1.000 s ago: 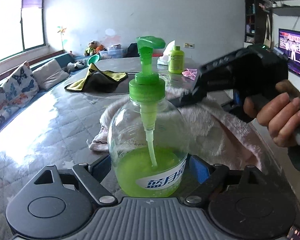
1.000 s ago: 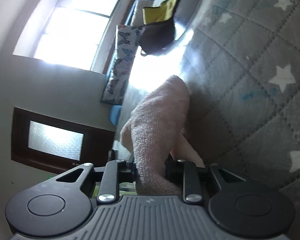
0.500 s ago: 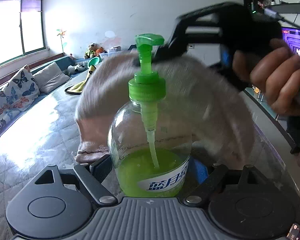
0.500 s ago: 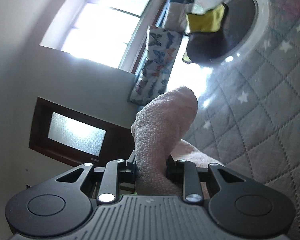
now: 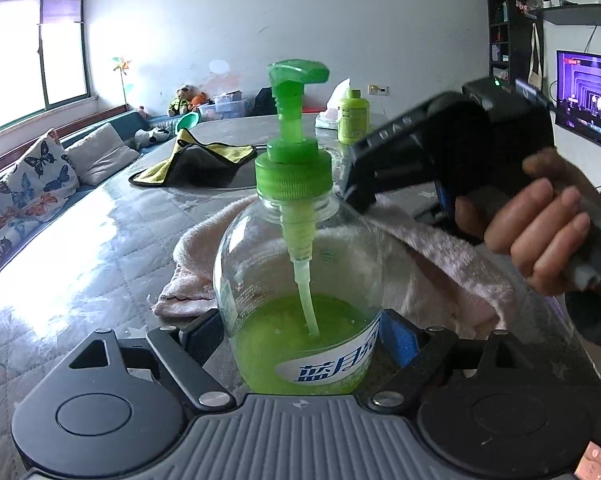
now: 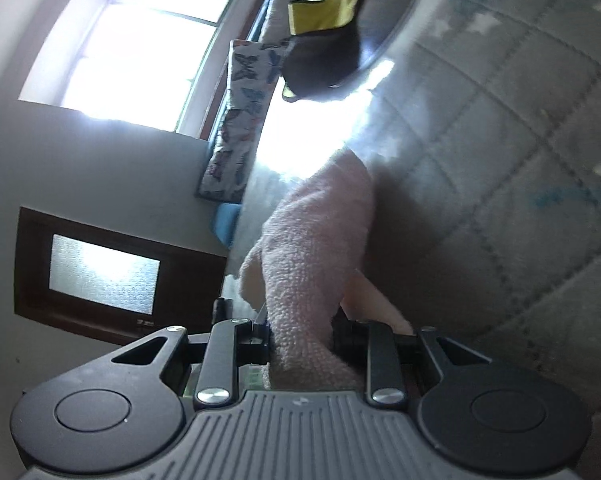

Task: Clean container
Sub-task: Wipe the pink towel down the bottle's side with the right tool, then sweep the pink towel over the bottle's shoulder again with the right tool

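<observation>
A clear pump bottle [image 5: 300, 280] with a green pump head and green liquid in its lower part stands upright between the pads of my left gripper [image 5: 298, 334]. The pads touch its sides while the jaws are opening slightly. My right gripper [image 5: 358, 196], held by a hand [image 5: 540, 232], sits just behind the bottle's right shoulder. It is shut on a pink towel [image 5: 440, 252] that drapes behind the bottle down to the table. In the right wrist view the towel [image 6: 320, 240] runs out from between the shut fingers of the right gripper [image 6: 300, 336].
The quilted grey table cover [image 5: 80, 272] spreads to the left. A yellow and black cloth [image 5: 196, 160] lies on a round glass plate farther back. A small green bottle [image 5: 353, 116] and a tissue box [image 5: 332, 114] stand at the far edge. A cushioned sofa [image 5: 24, 188] runs along the left.
Half a second ago the right gripper had swung the towel up over the bottle's top. It has since come back down behind the bottle's right shoulder. The bottle has stayed in place.
</observation>
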`<act>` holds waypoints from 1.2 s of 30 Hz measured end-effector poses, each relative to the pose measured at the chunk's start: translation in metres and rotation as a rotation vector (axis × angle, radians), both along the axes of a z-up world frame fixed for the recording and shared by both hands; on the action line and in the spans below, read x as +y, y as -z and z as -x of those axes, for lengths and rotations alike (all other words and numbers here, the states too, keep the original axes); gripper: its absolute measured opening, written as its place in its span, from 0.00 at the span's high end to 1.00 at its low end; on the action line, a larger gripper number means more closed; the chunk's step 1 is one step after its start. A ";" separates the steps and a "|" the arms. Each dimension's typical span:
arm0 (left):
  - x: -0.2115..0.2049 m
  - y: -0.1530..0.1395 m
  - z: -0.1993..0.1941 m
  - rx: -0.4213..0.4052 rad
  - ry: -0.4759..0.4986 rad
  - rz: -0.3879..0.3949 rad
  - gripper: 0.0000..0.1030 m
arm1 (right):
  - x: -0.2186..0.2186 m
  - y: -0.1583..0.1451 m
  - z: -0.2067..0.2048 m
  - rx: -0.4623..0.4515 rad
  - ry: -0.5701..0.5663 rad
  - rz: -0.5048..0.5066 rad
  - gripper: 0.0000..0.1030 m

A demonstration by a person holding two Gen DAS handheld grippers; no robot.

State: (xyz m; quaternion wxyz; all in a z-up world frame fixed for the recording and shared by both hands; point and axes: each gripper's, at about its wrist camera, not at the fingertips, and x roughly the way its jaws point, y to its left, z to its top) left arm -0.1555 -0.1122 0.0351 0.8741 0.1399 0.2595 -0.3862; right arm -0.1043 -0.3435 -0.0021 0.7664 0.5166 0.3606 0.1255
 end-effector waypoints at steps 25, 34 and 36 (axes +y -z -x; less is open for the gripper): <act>-0.013 0.007 0.012 0.022 -0.080 -0.021 0.11 | -0.003 0.003 0.001 0.017 0.004 0.010 0.73; -0.004 0.011 0.008 -0.008 0.019 -0.018 0.16 | -0.008 -0.014 0.005 -0.059 0.010 -0.034 0.74; -0.003 0.012 0.008 -0.011 0.058 -0.011 0.16 | -0.008 -0.025 0.006 -0.099 0.007 -0.045 0.74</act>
